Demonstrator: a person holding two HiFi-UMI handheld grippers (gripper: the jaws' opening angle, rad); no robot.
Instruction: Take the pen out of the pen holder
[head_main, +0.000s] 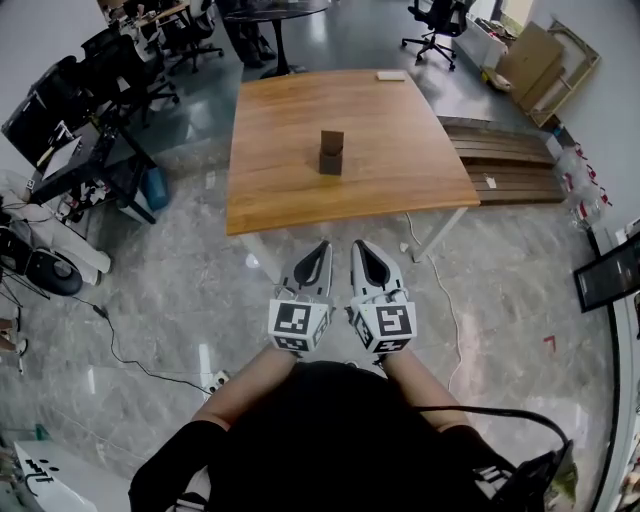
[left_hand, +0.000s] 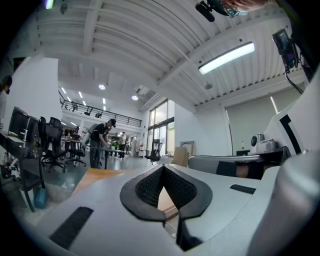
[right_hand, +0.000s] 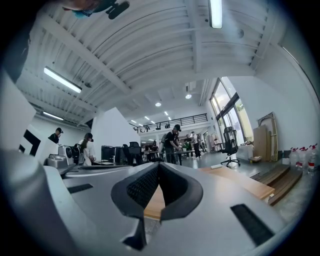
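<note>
Brown pen holder (head_main: 331, 153) stands mid-bench (head_main: 270, 170); the pen itself cannot be made out. Left gripper (head_main: 321, 250) and right gripper (head_main: 361, 248) hover side by side short of the bench, fingers pressed together, empty.

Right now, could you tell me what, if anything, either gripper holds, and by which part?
Nothing is held: the left gripper and the right gripper are both shut and empty.
</note>
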